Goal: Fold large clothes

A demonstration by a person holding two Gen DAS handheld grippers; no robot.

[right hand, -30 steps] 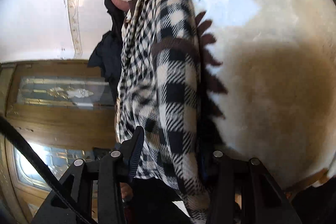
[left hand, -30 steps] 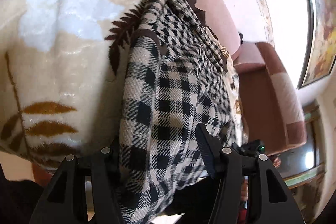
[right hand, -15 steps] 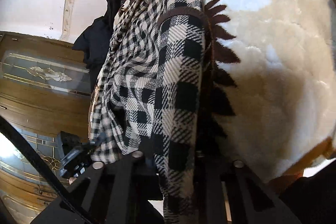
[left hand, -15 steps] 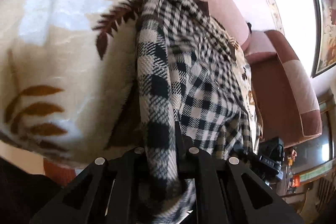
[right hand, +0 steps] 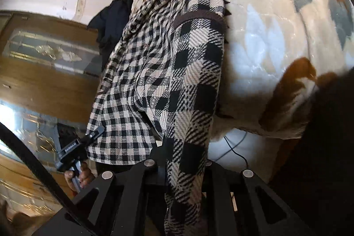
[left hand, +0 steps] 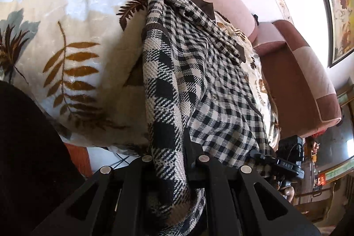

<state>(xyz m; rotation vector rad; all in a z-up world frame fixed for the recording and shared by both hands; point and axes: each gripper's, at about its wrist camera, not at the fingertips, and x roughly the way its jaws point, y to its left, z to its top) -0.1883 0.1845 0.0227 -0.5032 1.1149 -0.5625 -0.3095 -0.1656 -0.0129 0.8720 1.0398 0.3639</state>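
The left tool point(left hand: 170, 160) pinches a thick fold of the checked garment point(left hand: 199, 72), and the right tool point(right hand: 183, 160) pinches another fold of it. Ahead of both tools, the garment drapes over the leaf-patterned blanket point(left hand: 73, 41) on the pink sofa point(left hand: 294, 72).
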